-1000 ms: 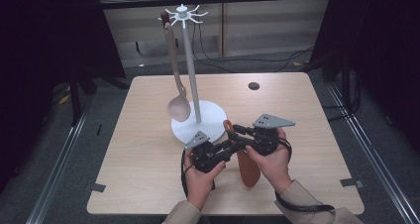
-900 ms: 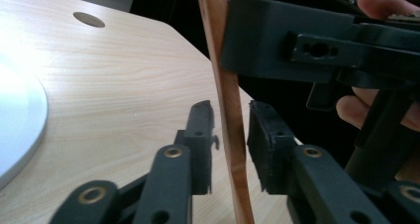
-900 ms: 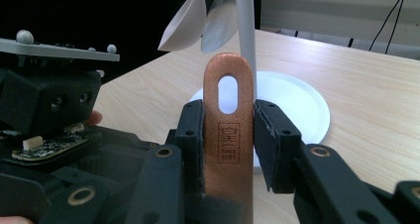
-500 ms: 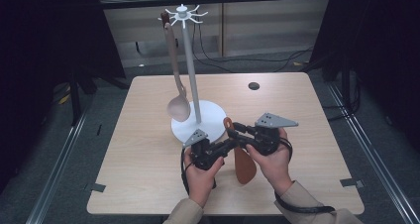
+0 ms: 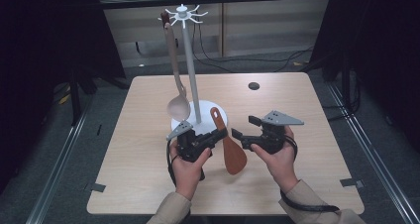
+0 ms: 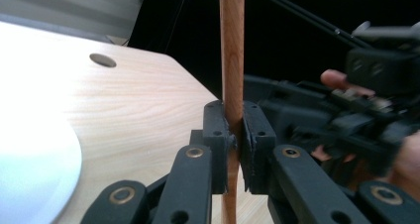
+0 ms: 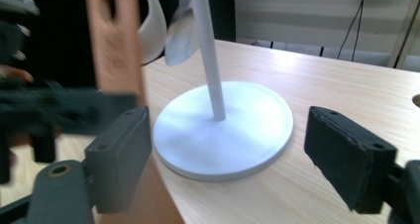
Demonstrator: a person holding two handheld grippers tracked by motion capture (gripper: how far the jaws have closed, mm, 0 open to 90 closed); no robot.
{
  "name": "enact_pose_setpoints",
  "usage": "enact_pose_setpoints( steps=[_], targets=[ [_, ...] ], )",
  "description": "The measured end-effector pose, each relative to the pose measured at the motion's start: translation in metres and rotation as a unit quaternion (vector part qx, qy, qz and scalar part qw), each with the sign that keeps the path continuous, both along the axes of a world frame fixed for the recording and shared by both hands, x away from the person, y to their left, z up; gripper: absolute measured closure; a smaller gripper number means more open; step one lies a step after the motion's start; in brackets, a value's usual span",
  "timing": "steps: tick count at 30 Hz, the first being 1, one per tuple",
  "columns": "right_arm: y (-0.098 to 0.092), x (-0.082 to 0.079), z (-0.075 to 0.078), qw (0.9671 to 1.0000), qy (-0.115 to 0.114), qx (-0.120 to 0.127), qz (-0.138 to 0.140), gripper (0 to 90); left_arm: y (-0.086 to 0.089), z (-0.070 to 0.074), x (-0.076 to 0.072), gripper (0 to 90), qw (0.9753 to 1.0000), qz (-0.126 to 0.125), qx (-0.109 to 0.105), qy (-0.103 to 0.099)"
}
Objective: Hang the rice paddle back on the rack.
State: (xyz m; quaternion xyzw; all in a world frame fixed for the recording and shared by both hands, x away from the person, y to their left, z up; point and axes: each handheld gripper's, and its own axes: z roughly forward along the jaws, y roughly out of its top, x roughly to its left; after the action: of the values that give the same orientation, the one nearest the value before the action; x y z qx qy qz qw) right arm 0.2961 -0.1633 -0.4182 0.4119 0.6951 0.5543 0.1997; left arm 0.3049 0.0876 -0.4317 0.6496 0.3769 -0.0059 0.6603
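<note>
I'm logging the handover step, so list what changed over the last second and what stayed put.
The right gripper let go of the wooden spatula and drew back to the right; its jaws now stand open. The left gripper stays clamped on the spatula's handle and holds it alone. The spatula has barely shifted. The stand, the spoon hanging on it and the table are as before.
</note>
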Motion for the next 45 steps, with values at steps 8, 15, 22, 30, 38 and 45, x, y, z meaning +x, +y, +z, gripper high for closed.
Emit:
enact_pose_setpoints(
  steps=[8,15,22,30,38,45],
  targets=[
    [-0.013,0.0,-0.013,0.9995,0.018,-0.024,-0.011,11.4,0.01,0.016,0.004,83.1,0.9998,-0.008,-0.004,-0.02],
    [-0.025,-0.002,-0.019,0.9989,0.028,-0.03,-0.02,8.7,0.012,0.035,0.009,83.1,0.9987,-0.011,-0.019,-0.047],
    [-0.03,-0.003,-0.024,0.9986,0.034,-0.035,-0.019,7.6,0.017,0.056,0.016,83.1,0.997,-0.012,-0.03,-0.07],
    [-0.036,-0.004,-0.026,0.9985,0.035,-0.039,-0.018,7.3,0.021,0.075,0.025,83.1,0.9948,-0.01,-0.035,-0.095],
    [-0.039,-0.003,-0.028,0.9979,0.042,-0.047,-0.015,7.3,0.023,0.097,0.035,83.1,0.9917,-0.007,-0.05,-0.119],
    [-0.04,-0.003,-0.028,0.9978,0.044,-0.048,-0.013,7.3,0.027,0.119,0.047,83.1,0.9895,0.001,-0.054,-0.134]
  ],
)
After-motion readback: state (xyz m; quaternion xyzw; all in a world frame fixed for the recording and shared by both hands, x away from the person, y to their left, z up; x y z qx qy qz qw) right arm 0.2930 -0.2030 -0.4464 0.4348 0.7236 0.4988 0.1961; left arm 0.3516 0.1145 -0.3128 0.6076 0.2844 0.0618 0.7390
